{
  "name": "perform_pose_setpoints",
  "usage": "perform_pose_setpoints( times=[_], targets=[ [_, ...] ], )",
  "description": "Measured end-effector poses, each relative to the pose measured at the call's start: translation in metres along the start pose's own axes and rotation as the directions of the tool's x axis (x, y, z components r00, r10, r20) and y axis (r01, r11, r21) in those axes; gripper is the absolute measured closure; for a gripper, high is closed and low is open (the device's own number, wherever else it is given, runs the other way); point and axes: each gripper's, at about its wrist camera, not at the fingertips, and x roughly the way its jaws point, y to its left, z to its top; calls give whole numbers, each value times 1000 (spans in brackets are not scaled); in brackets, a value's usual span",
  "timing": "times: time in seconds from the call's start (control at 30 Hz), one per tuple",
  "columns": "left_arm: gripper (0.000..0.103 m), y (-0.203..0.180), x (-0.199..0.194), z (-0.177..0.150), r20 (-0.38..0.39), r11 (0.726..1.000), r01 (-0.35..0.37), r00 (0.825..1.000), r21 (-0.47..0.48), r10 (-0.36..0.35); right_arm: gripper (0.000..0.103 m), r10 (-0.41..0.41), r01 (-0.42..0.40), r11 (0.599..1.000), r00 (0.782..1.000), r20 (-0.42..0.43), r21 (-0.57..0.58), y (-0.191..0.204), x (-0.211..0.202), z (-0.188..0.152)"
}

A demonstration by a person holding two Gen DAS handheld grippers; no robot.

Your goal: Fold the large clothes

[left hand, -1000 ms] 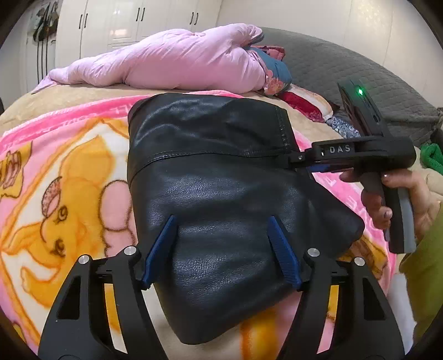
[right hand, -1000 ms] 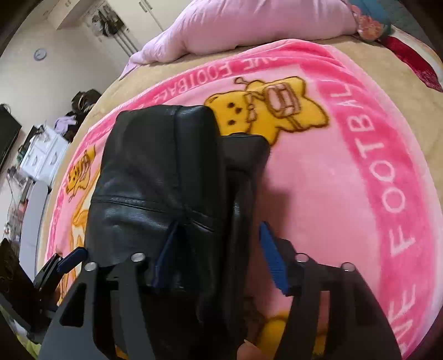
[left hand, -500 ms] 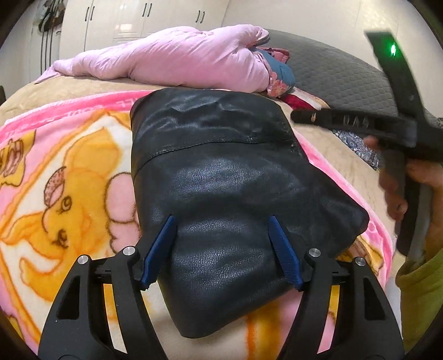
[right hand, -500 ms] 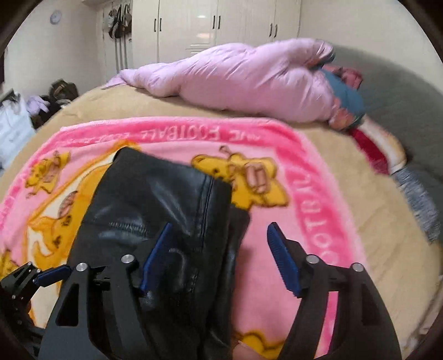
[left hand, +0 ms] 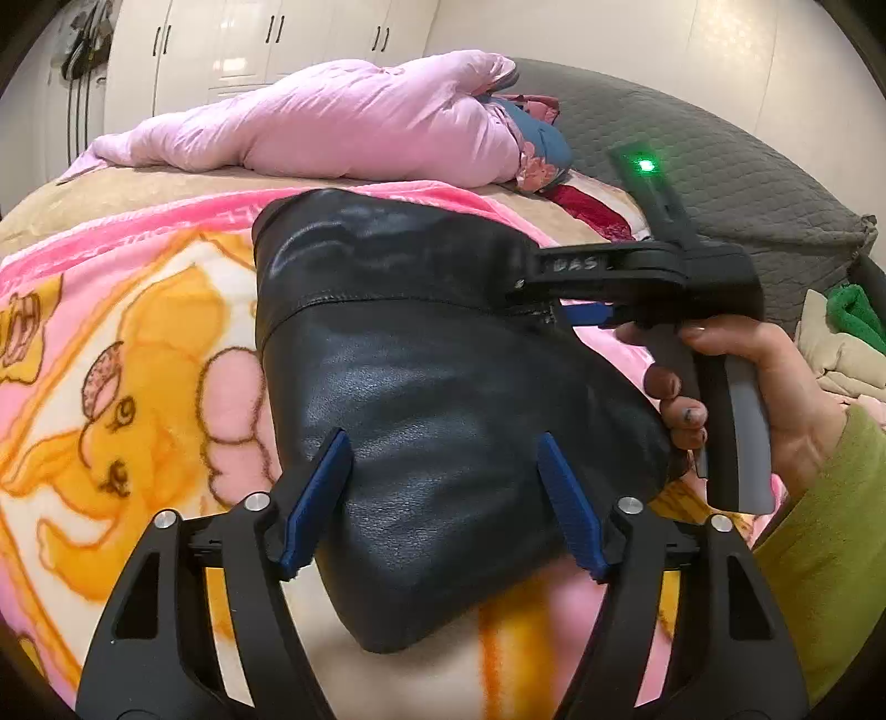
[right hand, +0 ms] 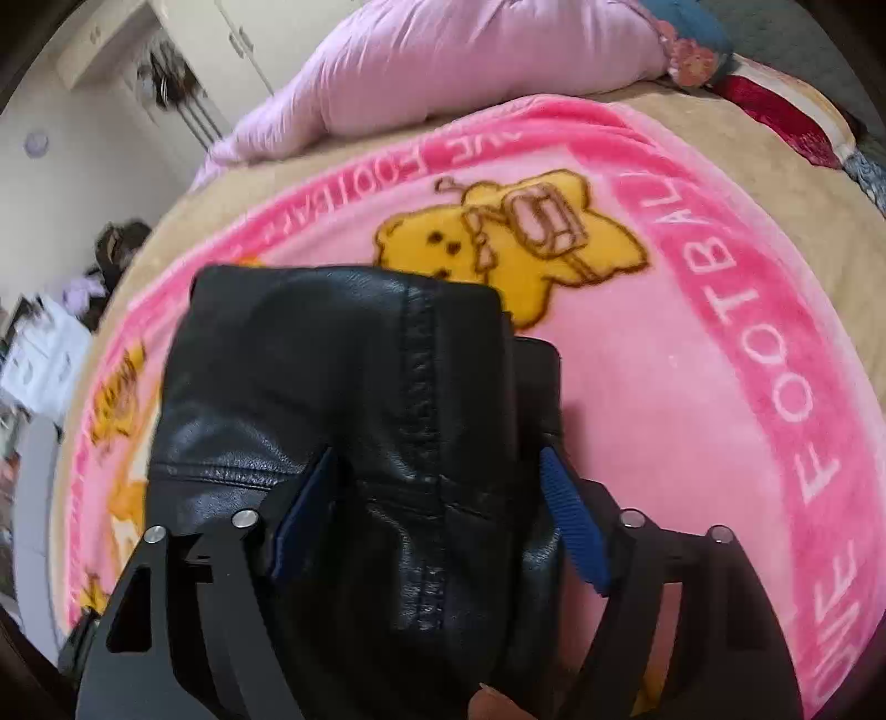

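A black leather garment [left hand: 443,387] lies folded in a thick bundle on a pink cartoon blanket [left hand: 138,343] spread over a bed. My left gripper [left hand: 443,493] hovers over the bundle's near end. Its jaws are opening, with leather between the blue pads [left hand: 315,498] but no pinch showing. My right gripper [left hand: 540,296], held by a hand [left hand: 775,387], reaches in from the right to the bundle's right edge. In the right wrist view the garment [right hand: 343,387] fills the gap of the right gripper [right hand: 437,515], which stands open astride the stitched edge, its right pad [right hand: 573,520] beside the leather.
A pink quilt [left hand: 343,127] lies rolled across the far side of the bed, with patterned pillows [left hand: 542,155] beside it. A grey padded headboard [left hand: 720,166] rises at the right. Green and cream cloth [left hand: 847,321] sits at the far right. White wardrobes [left hand: 249,44] stand behind.
The right gripper lifted off the garment's right edge half a second ago and has come back down onto it. The left jaws stand slightly wider. The garment has not shifted.
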Motion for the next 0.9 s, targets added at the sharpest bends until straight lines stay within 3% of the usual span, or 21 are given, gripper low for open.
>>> perform_pose_setpoints(
  times=[0.07,0.1,0.17,0.33,0.4,0.63,0.9],
  targets=[
    [28,0,-3,0,-5,1000,20,1000,-15,-20,31,-2,3,1000,999,44,-19,4,-20,-4],
    [28,-1,-6,0,-4,1000,21,1000,-17,-21,30,-13,15,999,997,83,-30,6,-35,-8],
    [28,-1,-11,-2,0,999,31,1000,-29,-31,16,-16,24,998,989,148,-50,11,-63,-17],
    [27,-5,-29,-5,12,997,55,998,-57,-55,6,-47,76,993,958,283,-91,17,-129,-51],
    [11,-9,-41,-6,25,997,52,998,-58,-51,5,-45,78,993,946,320,-91,18,-151,-66],
    [9,-19,-84,-11,78,997,49,996,-58,-44,4,-22,62,994,919,395,-90,27,-205,-118],
    [9,-23,-133,-27,117,998,45,992,-53,-38,4,-19,75,990,917,399,-124,47,-226,-174]
  ],
)
